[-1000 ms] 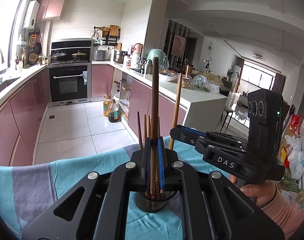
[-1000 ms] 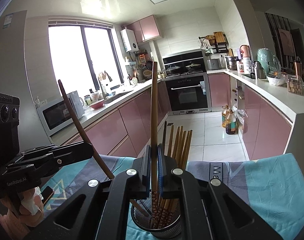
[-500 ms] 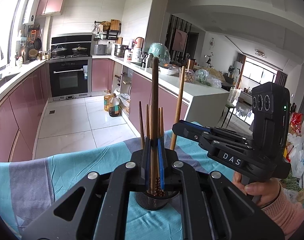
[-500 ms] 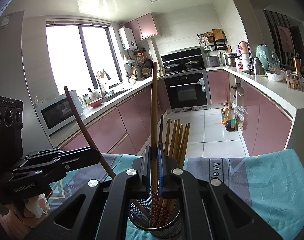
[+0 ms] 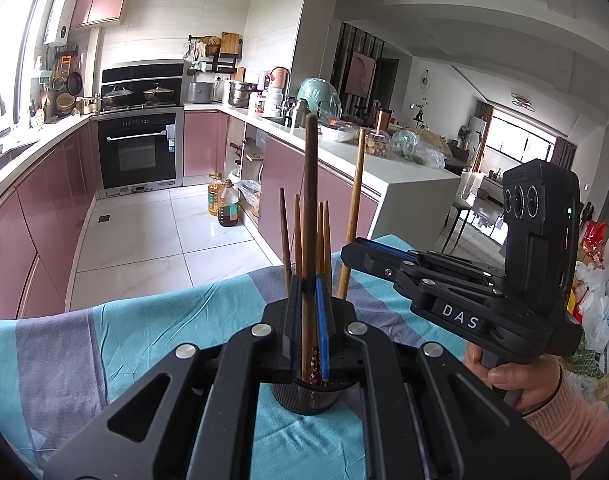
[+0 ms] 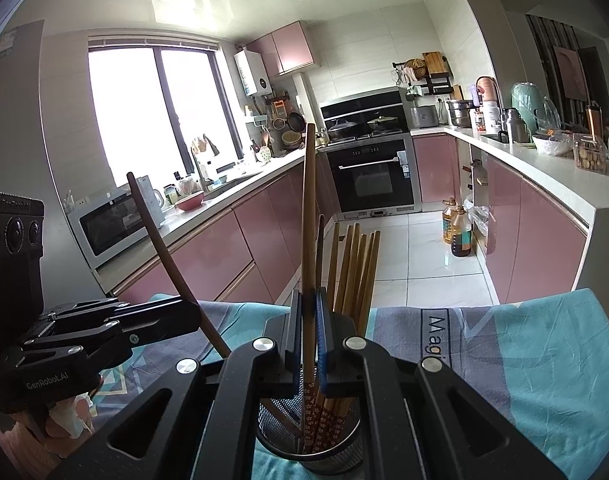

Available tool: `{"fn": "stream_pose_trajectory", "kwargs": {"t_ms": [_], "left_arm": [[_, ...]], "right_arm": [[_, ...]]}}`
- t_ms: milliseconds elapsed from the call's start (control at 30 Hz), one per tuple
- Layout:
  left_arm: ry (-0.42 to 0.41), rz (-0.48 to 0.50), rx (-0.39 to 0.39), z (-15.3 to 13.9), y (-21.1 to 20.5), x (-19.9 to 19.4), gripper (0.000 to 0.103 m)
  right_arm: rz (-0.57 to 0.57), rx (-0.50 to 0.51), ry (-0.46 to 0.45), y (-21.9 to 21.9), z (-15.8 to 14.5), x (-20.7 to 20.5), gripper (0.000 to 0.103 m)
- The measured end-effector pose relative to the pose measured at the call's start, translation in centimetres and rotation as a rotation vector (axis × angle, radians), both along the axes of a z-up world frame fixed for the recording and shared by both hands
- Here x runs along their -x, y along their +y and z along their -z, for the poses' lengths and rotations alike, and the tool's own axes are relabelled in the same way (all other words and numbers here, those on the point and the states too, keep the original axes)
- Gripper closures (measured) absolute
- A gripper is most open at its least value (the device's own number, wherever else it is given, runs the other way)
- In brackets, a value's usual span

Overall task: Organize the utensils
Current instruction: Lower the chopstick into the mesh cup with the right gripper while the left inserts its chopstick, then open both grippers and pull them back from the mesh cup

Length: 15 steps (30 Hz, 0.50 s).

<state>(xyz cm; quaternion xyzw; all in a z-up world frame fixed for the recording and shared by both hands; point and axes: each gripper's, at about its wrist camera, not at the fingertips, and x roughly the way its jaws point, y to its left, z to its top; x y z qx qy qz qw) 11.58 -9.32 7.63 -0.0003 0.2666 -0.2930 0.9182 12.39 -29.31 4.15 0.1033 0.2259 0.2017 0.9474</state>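
A black mesh utensil cup (image 6: pixel 310 446) stands on the teal cloth and holds several wooden chopsticks (image 6: pixel 354 268). It also shows in the left wrist view (image 5: pixel 304 398). My left gripper (image 5: pixel 309 320) is shut on a dark brown chopstick (image 5: pixel 310 200) whose lower end is in the cup. My right gripper (image 6: pixel 309 336) is shut on a light wooden chopstick (image 6: pixel 307 208), also upright with its tip in the cup. The right gripper shows in the left wrist view (image 5: pixel 368 254), the left gripper in the right wrist view (image 6: pixel 176 316).
The cup stands on a table under a teal and grey cloth (image 5: pixel 144 328). Behind are pink kitchen cabinets (image 6: pixel 224 248), an oven (image 6: pixel 374 176), oil bottles (image 5: pixel 224 204) on the tiled floor and a cluttered white counter (image 5: pixel 384 160).
Both grippers have lowered a little, so the held chopsticks sit deeper in the cup. Both stay shut on them.
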Motion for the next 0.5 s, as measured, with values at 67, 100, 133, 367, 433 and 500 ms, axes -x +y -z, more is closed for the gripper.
{"fn": "stream_pose_trajectory", "kwargs": {"t_ms": [67, 100, 133, 367, 433, 500], "left_arm": [[0.004, 0.001, -0.003, 0.1, -0.1, 0.0, 0.096], [0.006, 0.002, -0.004, 0.2, -0.1, 0.0, 0.096], [0.008, 0.004, -0.006, 0.2, -0.2, 0.0, 0.096], [0.03, 0.021, -0.039, 0.6, -1.0, -0.7, 0.096], [0.044, 0.03, -0.052, 0.9, -1.3, -1.0, 0.096], [0.055, 0.031, -0.064, 1.4, -1.4, -1.2, 0.096]], "right_arm": [[0.004, 0.001, 0.001, 0.1, 0.1, 0.0, 0.097], [0.004, 0.001, 0.003, 0.1, 0.1, 0.0, 0.097], [0.004, 0.001, 0.006, 0.1, 0.3, -0.1, 0.097], [-0.006, -0.004, 0.04, 0.4, 1.4, -0.7, 0.097], [-0.009, -0.004, 0.048, 0.4, 1.6, -0.8, 0.097], [-0.011, -0.001, 0.06, 0.5, 1.9, -0.9, 0.097]]}}
